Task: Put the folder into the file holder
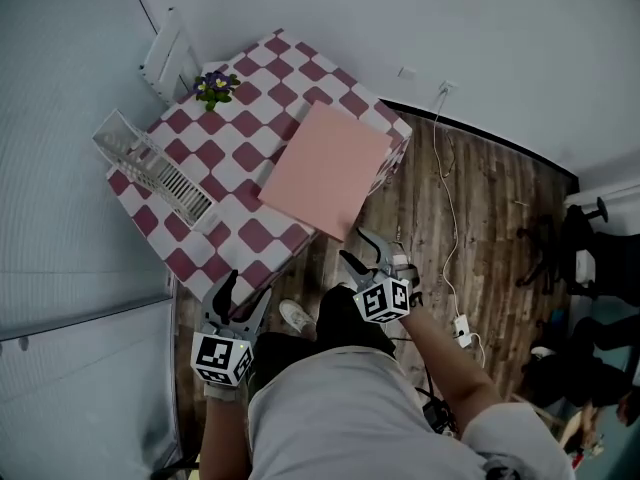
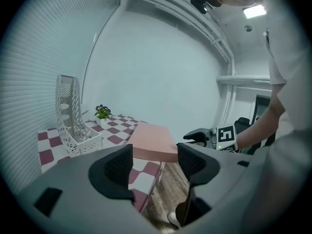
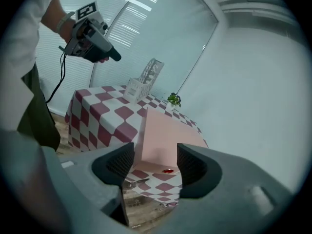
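A pink folder (image 1: 325, 168) lies flat on the red-and-white checked table (image 1: 225, 203), its near corner jutting over the table's edge. The white mesh file holder (image 1: 150, 168) stands at the table's left end. Both grippers hang off the table, above the wooden floor. My left gripper (image 1: 243, 293) is open and empty; in its own view the folder (image 2: 152, 140) and file holder (image 2: 70, 116) lie ahead of the left gripper (image 2: 155, 162). My right gripper (image 1: 362, 253) is open, just short of the folder's near corner, and the folder (image 3: 165, 135) shows beyond the right gripper (image 3: 155, 162).
A small potted plant (image 1: 215, 86) stands at the table's far corner, next to a white slatted object (image 1: 170, 58). A white cable (image 1: 450, 218) runs across the floor to an adapter (image 1: 462, 328). Dark chairs (image 1: 580, 258) stand at the right. Walls close in at the left and back.
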`<state>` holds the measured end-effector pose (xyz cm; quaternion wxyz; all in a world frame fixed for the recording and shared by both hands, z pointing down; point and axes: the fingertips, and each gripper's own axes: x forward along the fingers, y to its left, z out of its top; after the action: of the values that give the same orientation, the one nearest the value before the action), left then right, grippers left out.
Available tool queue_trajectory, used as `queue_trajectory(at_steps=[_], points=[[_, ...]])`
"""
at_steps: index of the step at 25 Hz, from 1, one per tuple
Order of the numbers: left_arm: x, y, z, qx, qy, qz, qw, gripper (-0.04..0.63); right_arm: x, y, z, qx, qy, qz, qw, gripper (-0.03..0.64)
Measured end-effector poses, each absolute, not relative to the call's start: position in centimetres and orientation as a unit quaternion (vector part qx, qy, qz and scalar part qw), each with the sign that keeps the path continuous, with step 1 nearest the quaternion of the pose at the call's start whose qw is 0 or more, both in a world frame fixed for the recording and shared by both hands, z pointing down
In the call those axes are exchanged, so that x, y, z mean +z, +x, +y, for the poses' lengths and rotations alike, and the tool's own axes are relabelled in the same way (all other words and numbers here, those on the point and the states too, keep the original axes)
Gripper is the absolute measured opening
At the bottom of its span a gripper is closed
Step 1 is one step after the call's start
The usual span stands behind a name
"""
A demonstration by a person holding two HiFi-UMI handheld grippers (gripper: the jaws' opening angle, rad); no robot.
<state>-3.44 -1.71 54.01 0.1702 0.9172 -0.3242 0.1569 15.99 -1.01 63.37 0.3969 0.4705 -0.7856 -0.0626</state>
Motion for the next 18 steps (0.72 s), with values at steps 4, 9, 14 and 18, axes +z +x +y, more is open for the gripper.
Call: queue_trajectory(at_steps=[4, 9, 14, 18], points=[[54.8, -3.5, -1.5, 0.17, 0.917, -0.315, 0.177, 0.273, 66.0, 15.9, -1.1, -0.094, 0.457, -0.772, 0.432, 0.267], [55.7, -3.4, -1.0, 0.189, 0.913, -0.315, 0.178, 0.273, 68.6, 16.7, -1.8, -0.136, 0.45, -0.752, 0.462, 0.287], [56.9, -3.8, -0.8, 0.202, 0.907, -0.322, 0.184, 0.273, 70.7, 16.8, -2.6, -0.207, 0.438, -0.728, 0.485, 0.318], [57.4, -4.1, -0.6, 0.208, 0.902, -0.329, 0.187, 0.273, 71.7, 16.1, -2.8, -0.25, 0.424, -0.718, 0.493, 0.322]])
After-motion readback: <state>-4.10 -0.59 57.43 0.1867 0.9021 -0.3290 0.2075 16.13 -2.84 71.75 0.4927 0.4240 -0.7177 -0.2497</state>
